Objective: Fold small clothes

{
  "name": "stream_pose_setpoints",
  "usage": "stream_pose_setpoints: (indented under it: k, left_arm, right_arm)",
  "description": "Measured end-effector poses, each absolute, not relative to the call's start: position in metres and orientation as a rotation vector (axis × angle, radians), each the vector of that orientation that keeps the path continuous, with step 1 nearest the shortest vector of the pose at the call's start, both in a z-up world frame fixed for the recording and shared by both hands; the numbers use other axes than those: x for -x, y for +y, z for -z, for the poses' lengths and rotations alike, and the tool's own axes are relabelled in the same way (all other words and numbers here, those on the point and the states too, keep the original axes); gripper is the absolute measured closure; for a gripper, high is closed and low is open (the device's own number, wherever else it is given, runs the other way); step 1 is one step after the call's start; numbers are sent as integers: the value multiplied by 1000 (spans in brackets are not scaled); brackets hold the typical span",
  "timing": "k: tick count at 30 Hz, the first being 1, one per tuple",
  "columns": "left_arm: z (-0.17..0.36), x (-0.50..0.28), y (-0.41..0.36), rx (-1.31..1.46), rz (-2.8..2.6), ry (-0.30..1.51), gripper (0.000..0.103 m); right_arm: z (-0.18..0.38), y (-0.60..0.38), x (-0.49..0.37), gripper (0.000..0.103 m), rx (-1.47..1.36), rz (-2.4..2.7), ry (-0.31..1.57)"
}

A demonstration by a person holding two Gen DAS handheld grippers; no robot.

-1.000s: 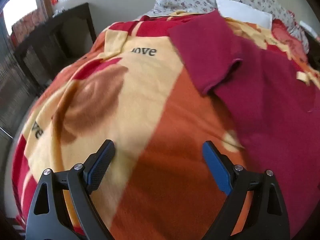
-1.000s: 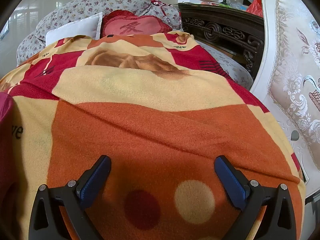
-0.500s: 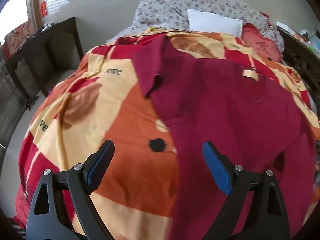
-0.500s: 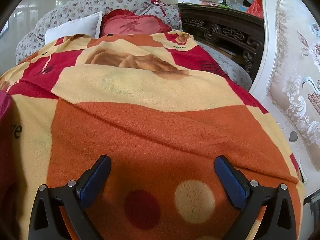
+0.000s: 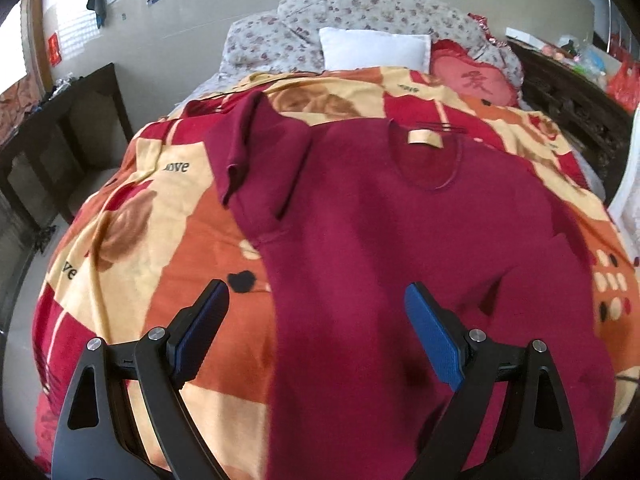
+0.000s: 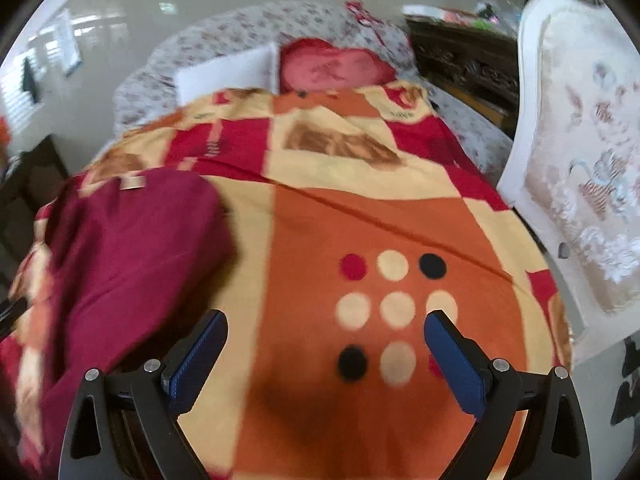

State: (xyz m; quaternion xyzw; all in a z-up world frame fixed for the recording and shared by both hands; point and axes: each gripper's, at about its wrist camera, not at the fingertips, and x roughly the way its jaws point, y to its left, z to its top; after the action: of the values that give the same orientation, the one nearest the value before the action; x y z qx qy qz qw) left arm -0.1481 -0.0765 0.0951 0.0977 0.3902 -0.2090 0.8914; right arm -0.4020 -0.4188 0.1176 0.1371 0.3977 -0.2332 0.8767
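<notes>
Maroon shirt (image 5: 400, 240) flat on blanket (image 5: 160, 240), both tongs (image 5: 316, 328) (image 6: 326, 356) spread wide above

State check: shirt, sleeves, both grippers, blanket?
maroon shirt: lying spread on the blanket, neckline away from the camera, not yet folded
sleeve: folded in over the shirt body
left gripper: open, empty, above the shirt's lower part
right gripper: open, empty, over bare blanket
blanket: spread over the bed

I count one dark red shirt (image 5: 400, 240), one orange and yellow blanket (image 5: 152, 240), one white pillow (image 5: 372, 46), one red pillow (image 5: 476, 80).
</notes>
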Motion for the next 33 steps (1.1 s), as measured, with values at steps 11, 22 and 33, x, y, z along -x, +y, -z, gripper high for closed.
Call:
stream_pose_setpoints:
  k: [11,22,33]
  left_arm:
    - [-115,177,-82,-234,492,752,13]
    - [-122,181,-73,-201,507,753,13]
    - [-121,168,-55,-182,451,747,13]
  right_arm:
    - [-220,-330,469,5,-235,283,726]
    - [-206,-279,405,5,-340,212,660]
    - [-178,-237,313,5,-318,204,681]
